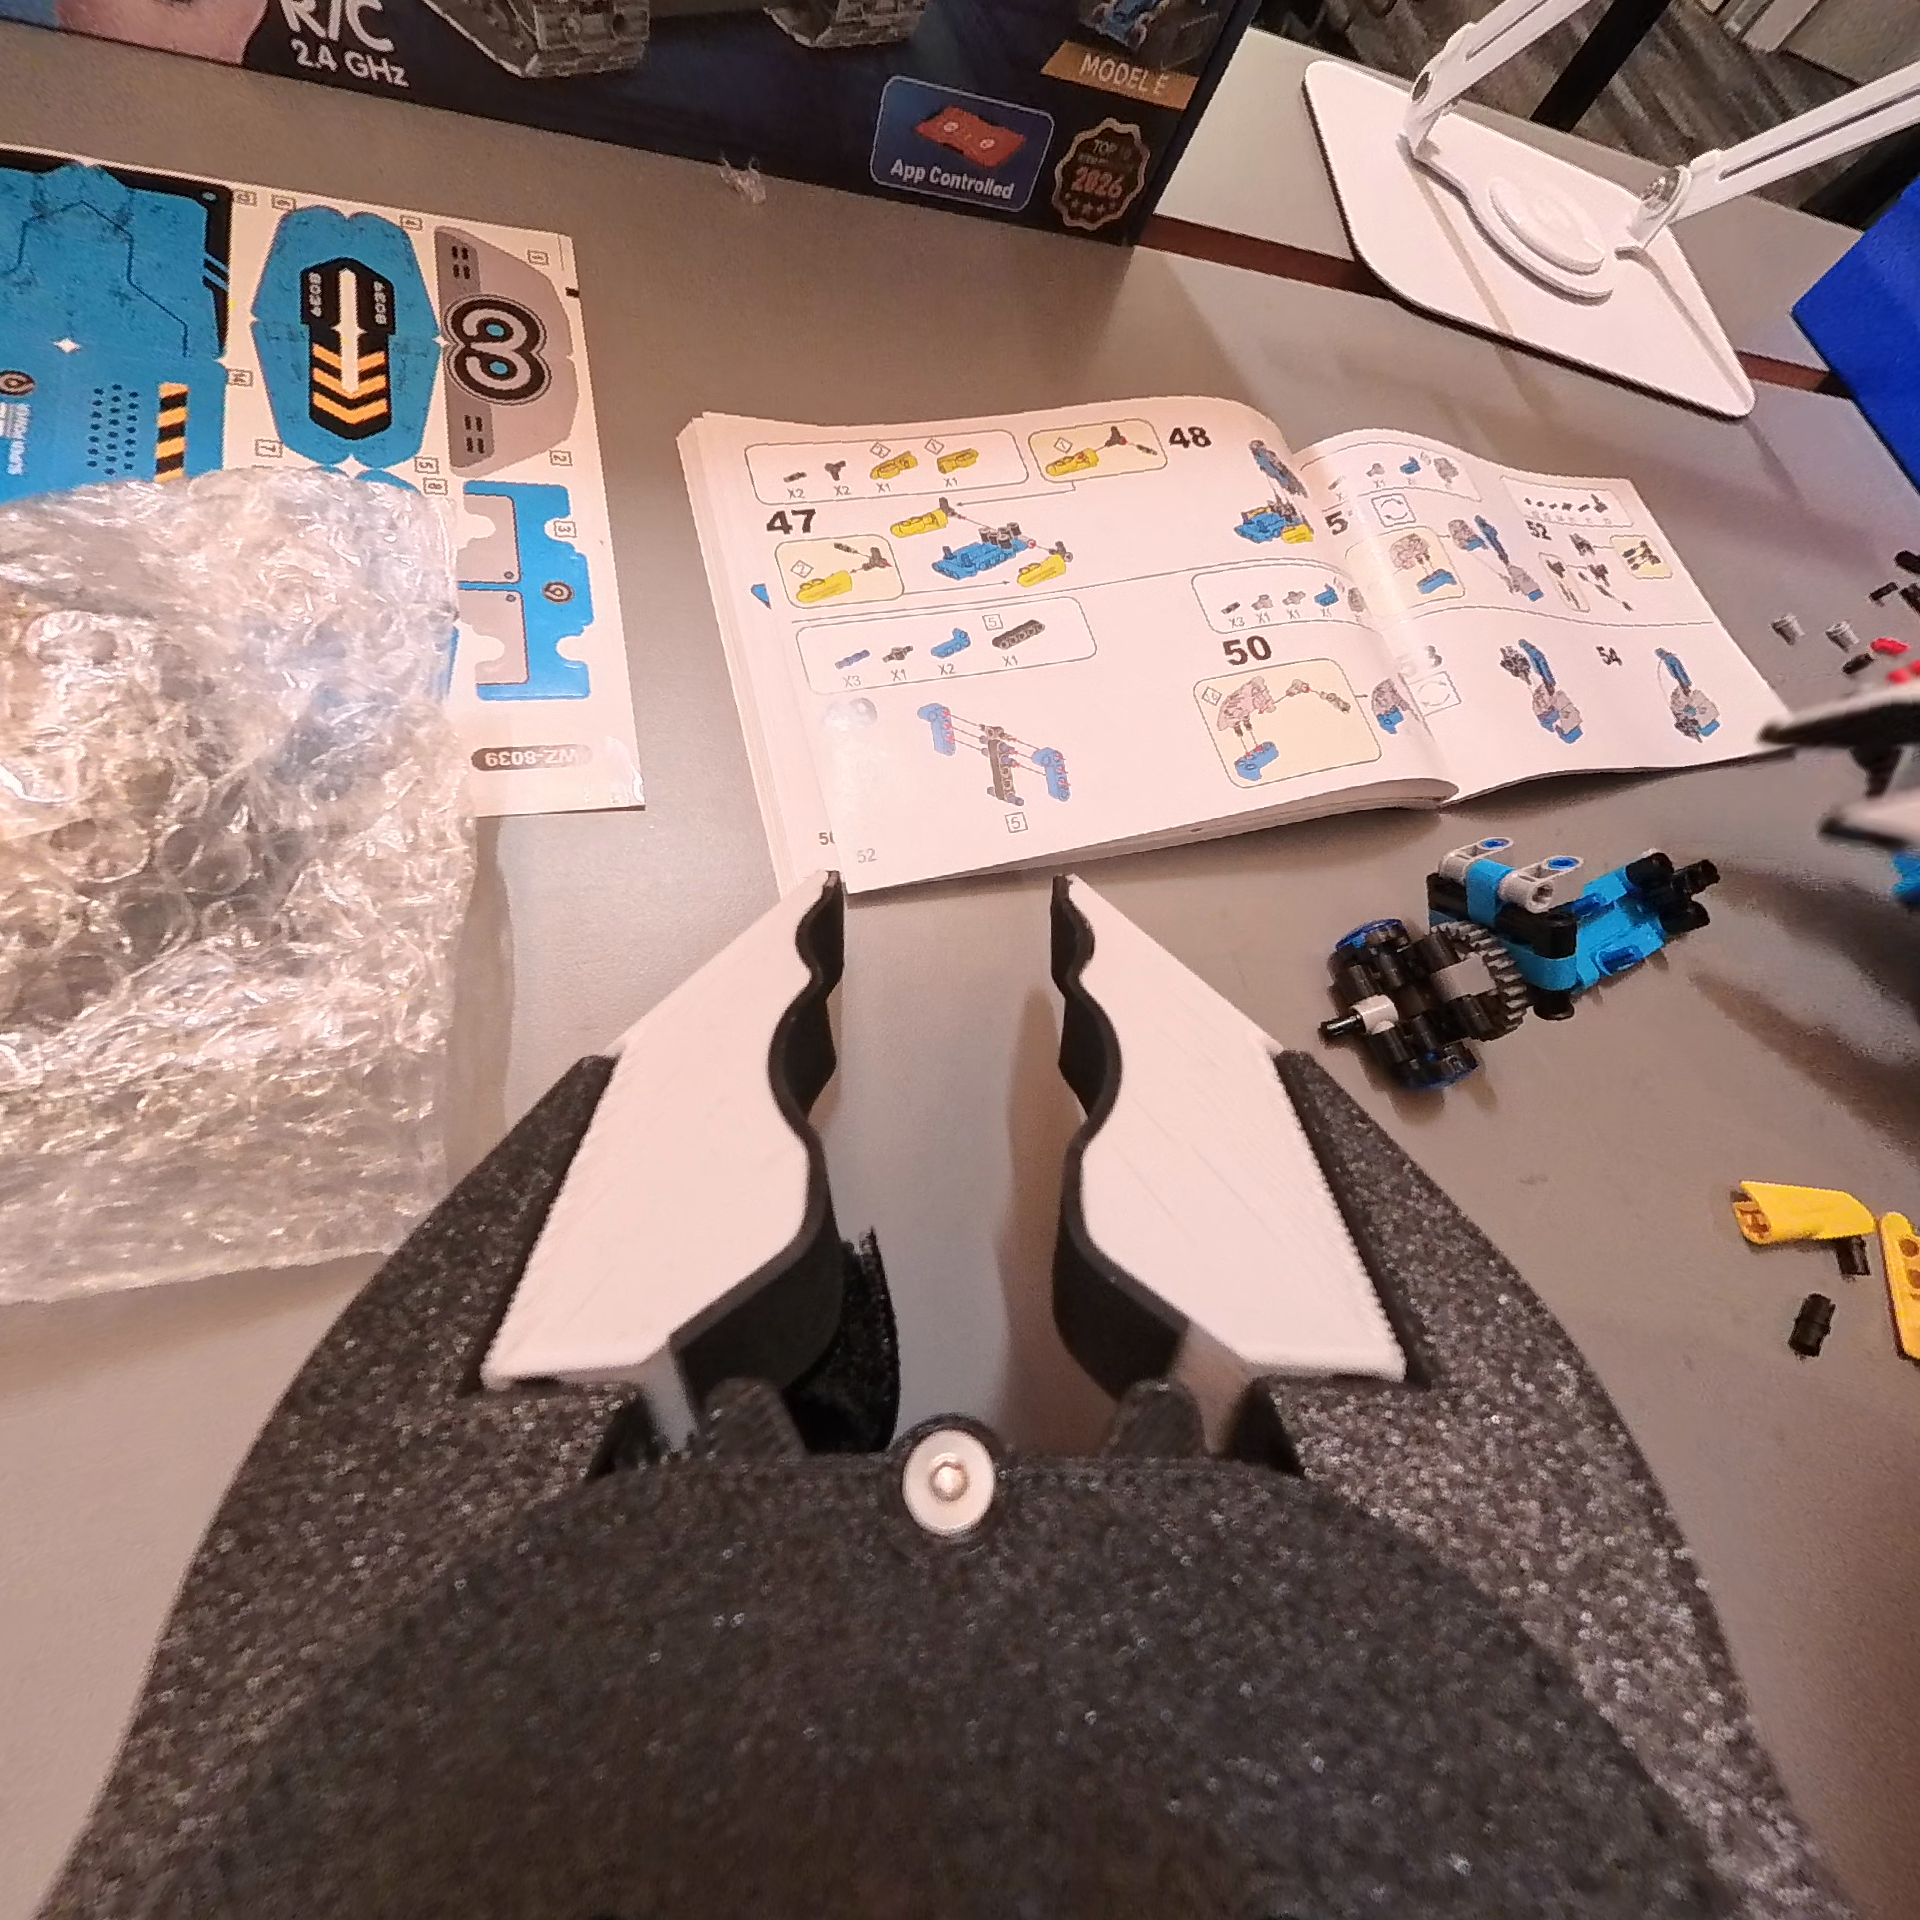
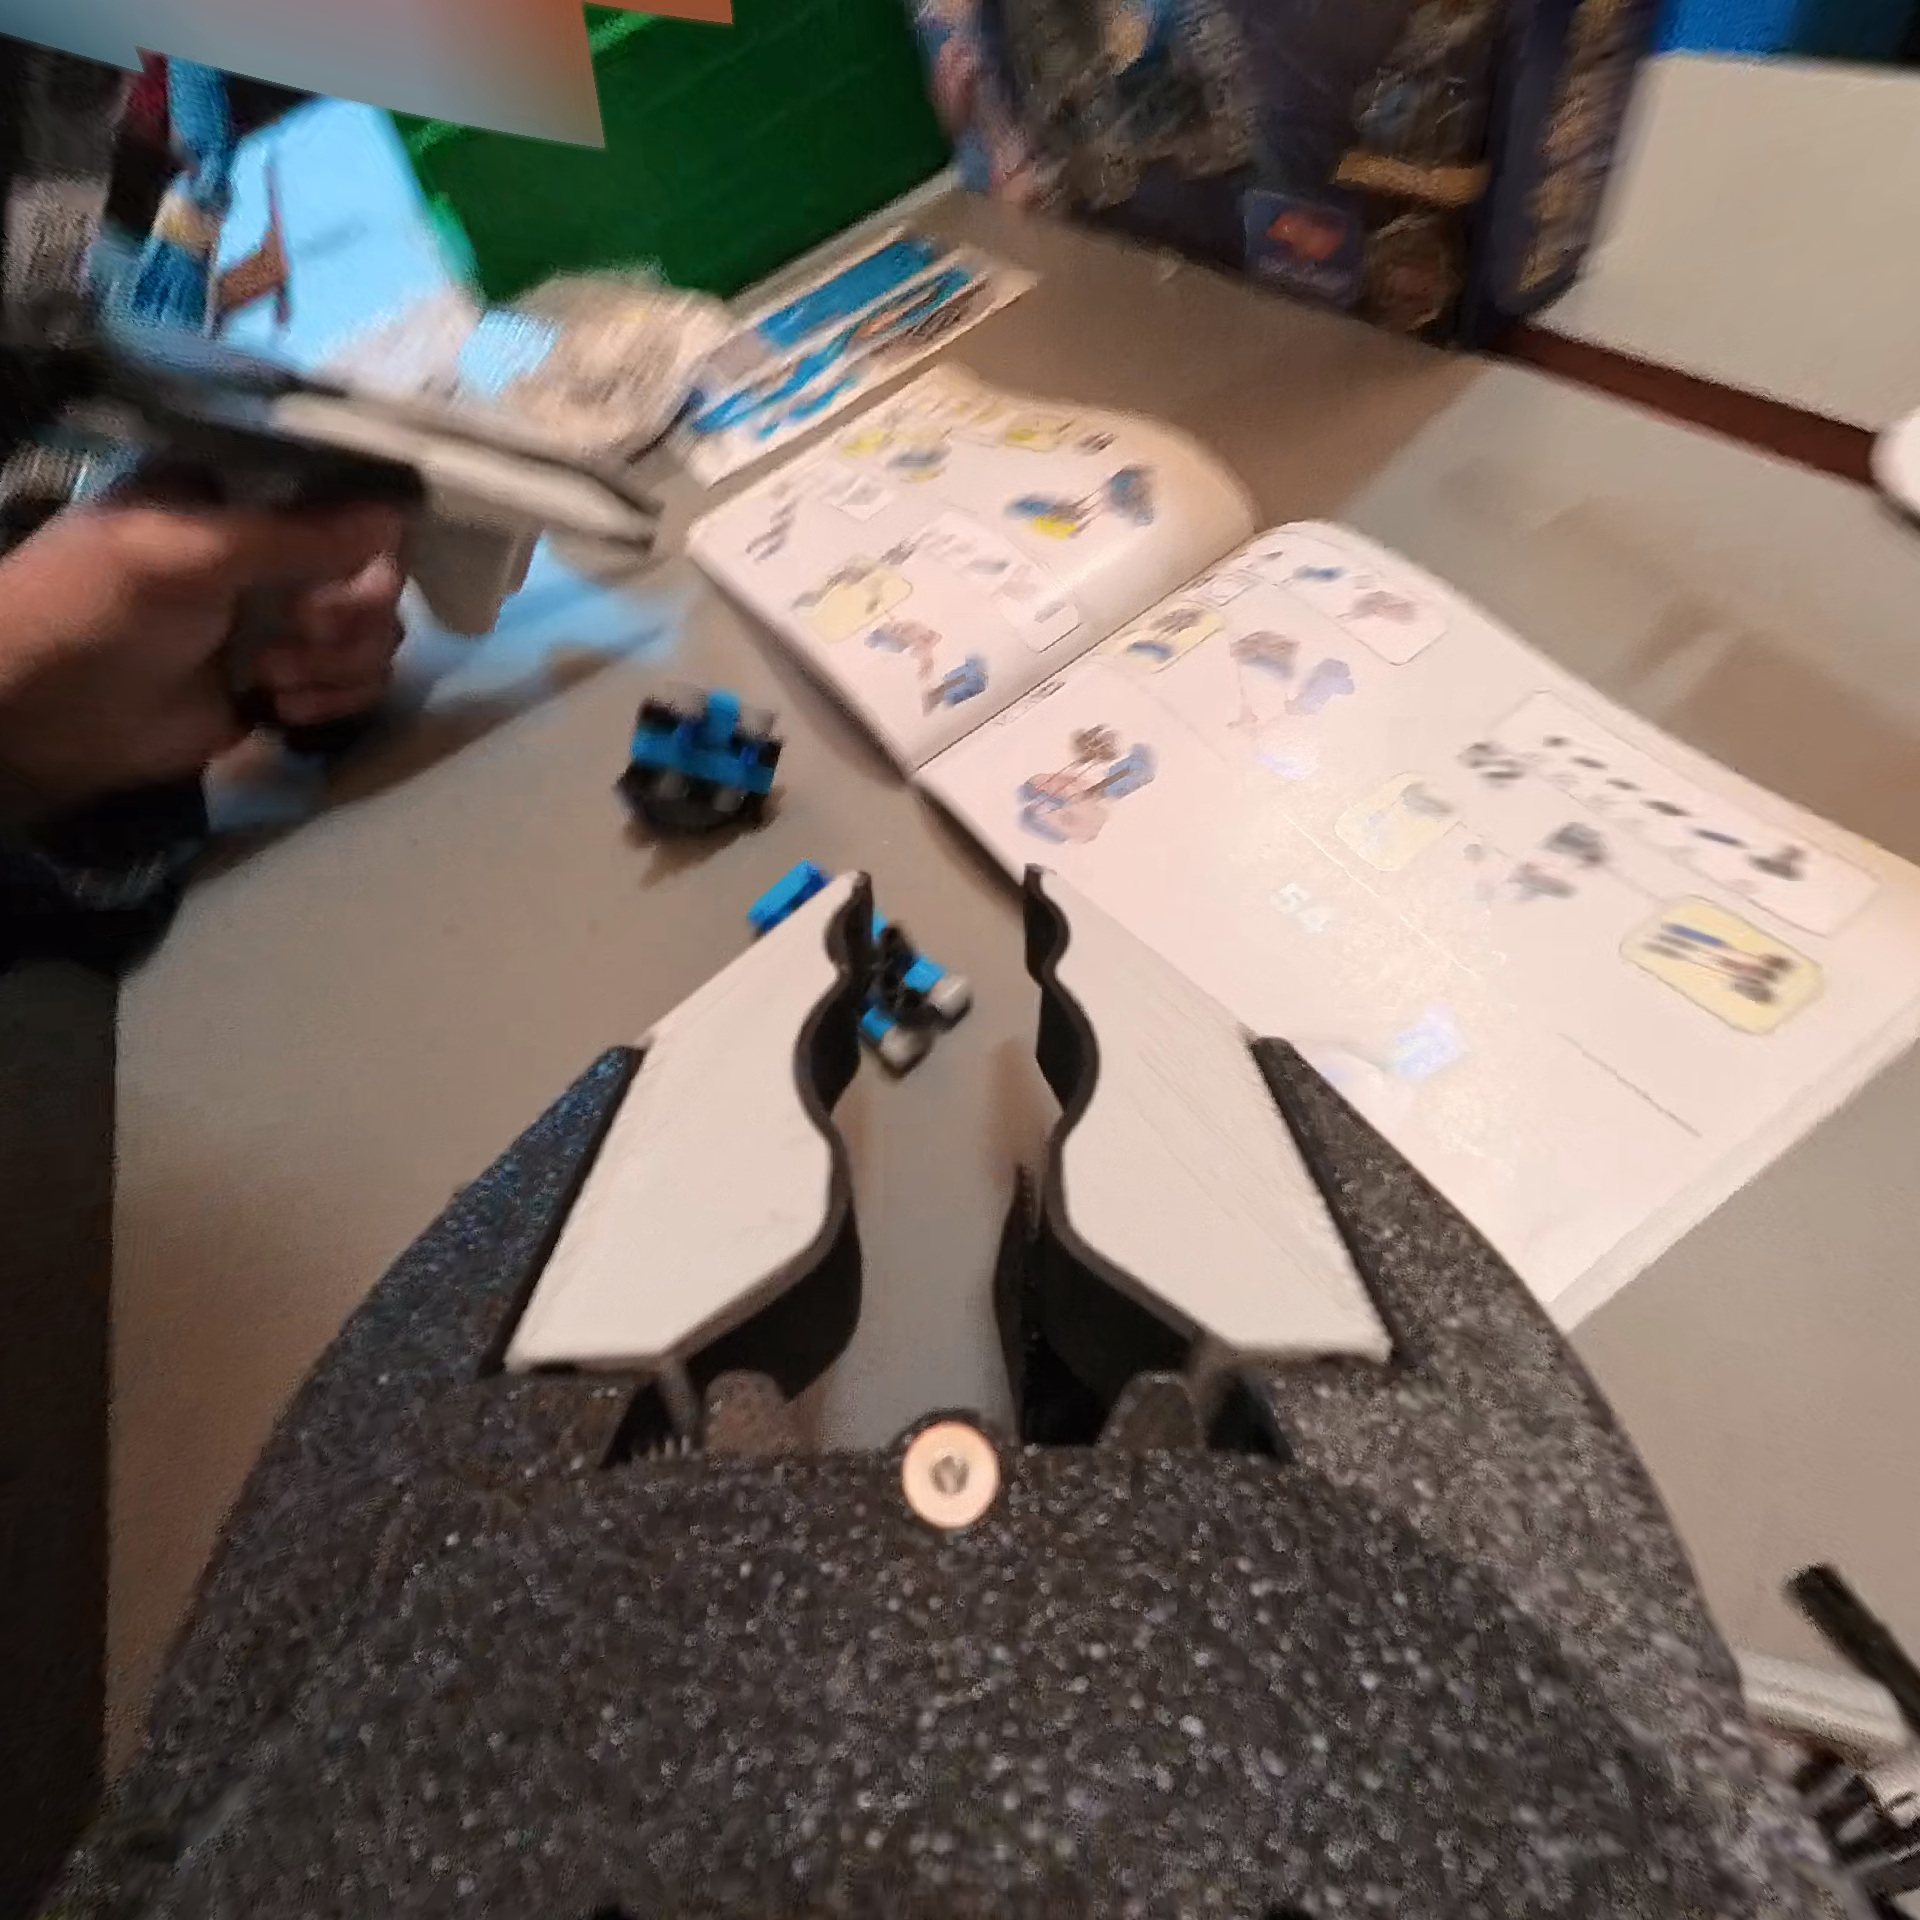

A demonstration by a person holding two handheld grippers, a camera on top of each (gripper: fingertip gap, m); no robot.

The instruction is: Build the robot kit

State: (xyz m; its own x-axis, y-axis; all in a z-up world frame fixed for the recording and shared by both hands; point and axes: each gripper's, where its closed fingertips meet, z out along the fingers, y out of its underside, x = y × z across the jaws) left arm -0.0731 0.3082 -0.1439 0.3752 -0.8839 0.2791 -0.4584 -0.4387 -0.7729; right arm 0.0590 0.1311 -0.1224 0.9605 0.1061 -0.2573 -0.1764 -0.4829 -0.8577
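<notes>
Blue-and-black brick assemblies are seen on the grey desk: a larger one, built of studded beams, black gear-like rings and a grey pin, lies to the right of the left gripper, and a smaller one, blurred, lies just beyond the tips of the right gripper, partly hidden by its left finger. Both grippers are held released, with bare desk showing between the wavy black pads and nothing grasped; each has smooth white fingers set in a speckled dark foam-like body. An open manual, thick and white with printed diagrams, is laid flat just ahead of the left gripper. A crinkled bag of clear bubble wrap is placed at the left, with dim dark shapes inside that cannot be made out; its edge overlaps a glossy sticker sheet printed in blue, grey and orange. A dark printed box is stood at the far edge of the desk. A white stand with a flat rounded base is seen at the far right. Yellow pieces and small black pins are scattered near the right edge. In the right wrist view a hand is shown around the other gripper's handle.
</notes>
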